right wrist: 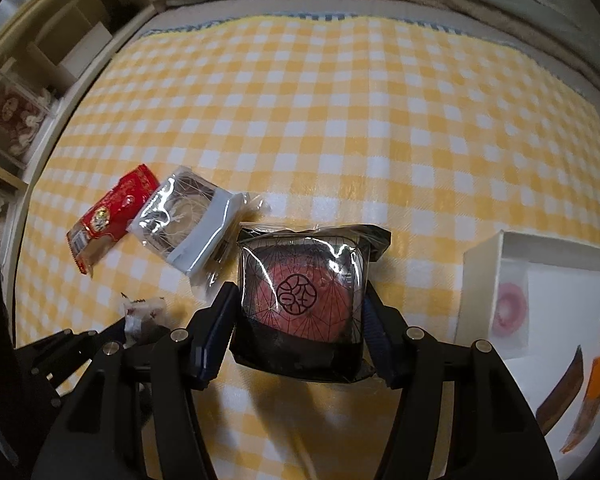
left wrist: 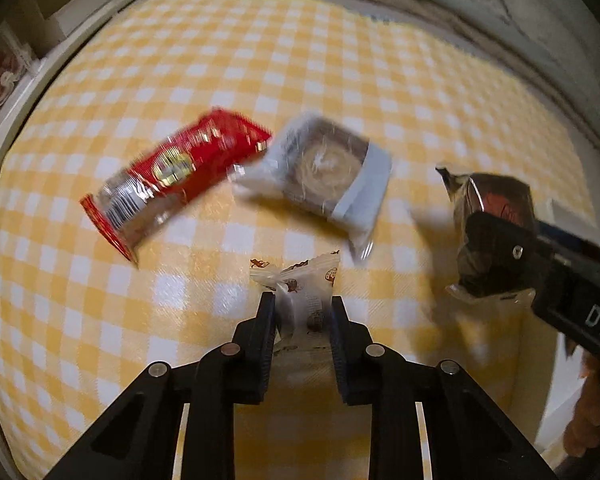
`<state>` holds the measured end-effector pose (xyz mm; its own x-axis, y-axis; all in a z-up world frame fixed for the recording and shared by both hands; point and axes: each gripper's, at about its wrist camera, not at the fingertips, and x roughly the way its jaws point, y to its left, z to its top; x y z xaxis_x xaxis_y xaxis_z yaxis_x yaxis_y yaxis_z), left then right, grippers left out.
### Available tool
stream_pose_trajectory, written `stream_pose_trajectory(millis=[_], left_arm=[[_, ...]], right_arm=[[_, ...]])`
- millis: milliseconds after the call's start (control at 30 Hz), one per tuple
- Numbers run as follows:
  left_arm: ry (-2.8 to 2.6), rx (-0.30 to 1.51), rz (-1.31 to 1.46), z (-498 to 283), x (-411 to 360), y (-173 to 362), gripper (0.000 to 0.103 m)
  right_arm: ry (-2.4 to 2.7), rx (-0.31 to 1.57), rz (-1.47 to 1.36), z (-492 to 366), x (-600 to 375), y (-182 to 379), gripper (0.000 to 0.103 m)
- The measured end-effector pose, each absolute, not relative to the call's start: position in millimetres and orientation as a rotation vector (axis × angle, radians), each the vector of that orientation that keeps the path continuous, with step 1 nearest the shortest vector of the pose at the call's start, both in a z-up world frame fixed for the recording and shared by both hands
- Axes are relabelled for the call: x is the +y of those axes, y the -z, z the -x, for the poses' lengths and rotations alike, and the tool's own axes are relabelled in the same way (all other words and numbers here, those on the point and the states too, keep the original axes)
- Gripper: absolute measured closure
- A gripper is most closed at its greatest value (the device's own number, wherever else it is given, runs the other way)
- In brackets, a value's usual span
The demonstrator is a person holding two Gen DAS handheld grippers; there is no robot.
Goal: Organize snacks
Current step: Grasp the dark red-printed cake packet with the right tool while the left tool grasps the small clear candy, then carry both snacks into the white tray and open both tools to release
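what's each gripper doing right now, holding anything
Left gripper: closed on the small white candy wrapper.
Right gripper: closed on the black-packaged pink pastry.

White letters "DA" stand on the black body of the right tongs [left wrist: 496, 256] in the left wrist view, cut off by the frame edge, and a stylised black round emblem, unreadable, marks the dark pastry packet [right wrist: 306, 300].

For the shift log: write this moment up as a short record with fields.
surface: yellow checked cloth
left gripper: shut on small white candy
right gripper: shut on black pastry pack
lying loose: red packet; grey-banded pastry pack, its neighbour
white box: at right, holds a pink ring-shaped snack and other packets
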<state>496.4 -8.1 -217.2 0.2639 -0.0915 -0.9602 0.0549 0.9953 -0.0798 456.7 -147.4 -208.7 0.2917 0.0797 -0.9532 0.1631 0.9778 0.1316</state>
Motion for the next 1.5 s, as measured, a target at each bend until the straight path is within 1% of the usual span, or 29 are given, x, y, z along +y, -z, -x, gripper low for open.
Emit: stream_pose_trajectory(millis=[300,400,667,767,967,1500], left_arm=[[0.148,1.077,0.164,-482.8,8.6,150.9,0.078],[0.164,1.017,0.174,-466.5,10.1,134.7,0.078],[0.208,0.918,0.168,-435.9,1.2,103.5,0.078],[0.228,0.910,0.160,-432.6,-11.8,101.0,0.078],[0.283,0.894,0.113,-423.8,-46.3,94.0,0.078],[0.430,0.920,0.055,-434.0,-157.0,115.4,0.078]], right_arm=[[0.028,1.054,-0.213,-428.0,-157.4,147.1,0.043],[0.021,0.977,-0.213,-412.9,-165.0,122.6,0.043],[0.034,0.859,-0.206,-383.1,-177.9,90.0,0.043],[0.054,0.846,-0.197,-370.8,-187.4,82.9,0.043],[0.107,0.857,-0.198,-357.0,-210.9,86.2,0.043],[0.259,0.874,-0.239,-308.4,-302.3,93.1,0.043]])
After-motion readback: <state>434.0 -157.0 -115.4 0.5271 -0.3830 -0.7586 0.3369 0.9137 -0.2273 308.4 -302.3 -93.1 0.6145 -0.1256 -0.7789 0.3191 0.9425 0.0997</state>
